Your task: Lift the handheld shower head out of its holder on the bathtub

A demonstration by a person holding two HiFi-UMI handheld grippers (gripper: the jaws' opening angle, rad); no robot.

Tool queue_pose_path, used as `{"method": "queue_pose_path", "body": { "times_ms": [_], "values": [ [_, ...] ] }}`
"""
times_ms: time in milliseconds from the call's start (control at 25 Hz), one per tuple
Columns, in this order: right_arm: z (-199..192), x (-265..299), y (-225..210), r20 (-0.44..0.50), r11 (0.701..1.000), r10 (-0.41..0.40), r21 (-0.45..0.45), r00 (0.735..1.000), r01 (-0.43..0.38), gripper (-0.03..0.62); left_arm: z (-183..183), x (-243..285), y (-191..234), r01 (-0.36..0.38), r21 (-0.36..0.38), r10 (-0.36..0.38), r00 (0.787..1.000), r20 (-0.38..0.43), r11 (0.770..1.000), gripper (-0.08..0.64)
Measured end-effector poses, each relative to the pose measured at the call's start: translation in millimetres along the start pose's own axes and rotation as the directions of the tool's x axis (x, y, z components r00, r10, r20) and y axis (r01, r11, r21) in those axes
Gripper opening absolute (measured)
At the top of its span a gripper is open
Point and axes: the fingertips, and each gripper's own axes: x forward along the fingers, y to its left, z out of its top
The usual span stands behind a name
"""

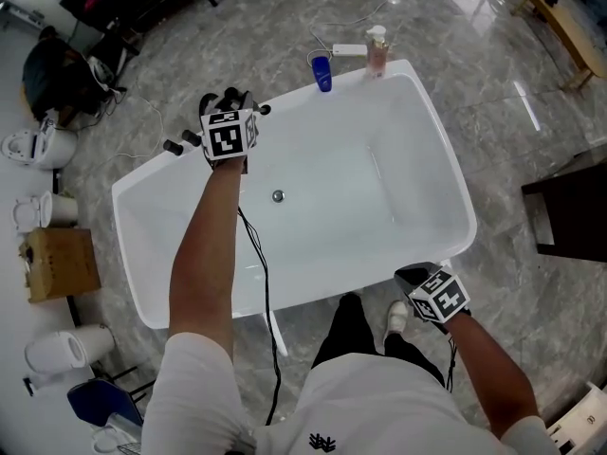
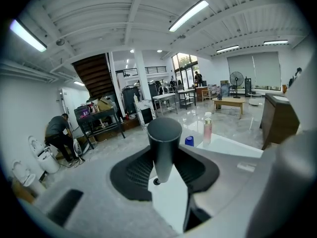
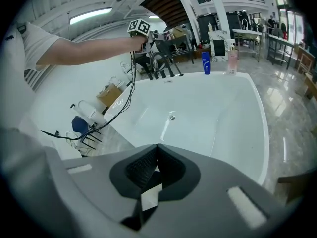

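One white bathtub (image 1: 379,216) filled most of the head view, its long side running from near left to far right. Both of the person's bare arms reached over it: the left arm stretched to the far left rim, the right arm stayed low at the near right corner.

The left gripper (image 2: 166,167) was clamped on the dark, round handle of the handheld shower head (image 2: 163,143), which stood upright between the ribbed pads (image 2: 138,170). It was held over the far left rim, beside the black tap fittings (image 1: 182,142). In the left gripper view a small dark ring on the white rim showed just under the handle's lower end; whether the two touched could not be told.

The right gripper (image 3: 156,157) hung just outside the near right rim, pointing down towards the tub. Its jaws were drawn together at the tips with nothing between them.

On the far rim stood a pink bottle (image 1: 377,53) and, just left of it, a smaller blue bottle (image 1: 322,72). The round drain (image 1: 278,195) sat in the tub floor, nearer the left end
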Motion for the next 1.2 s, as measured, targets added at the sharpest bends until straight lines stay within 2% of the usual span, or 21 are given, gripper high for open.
{"method": "queue_pose_path", "body": {
  "times_ms": [800, 1200],
  "values": [
    [-46, -41, 28, 0.053, 0.998, 0.018, -0.067, 0.998, -0.015, 0.012, 52, -147, -32, -0.037, -0.021, 0.038, 0.996, 0.086, 0.999, 0.140],
    [-71, -56, 27, 0.032, 0.994, -0.010, -0.106, 0.999, 0.014, 0.012, 62, -220, -58, -0.043, -0.007, 0.043, 0.992, 0.119, 0.999, 0.140]
  ]
}}
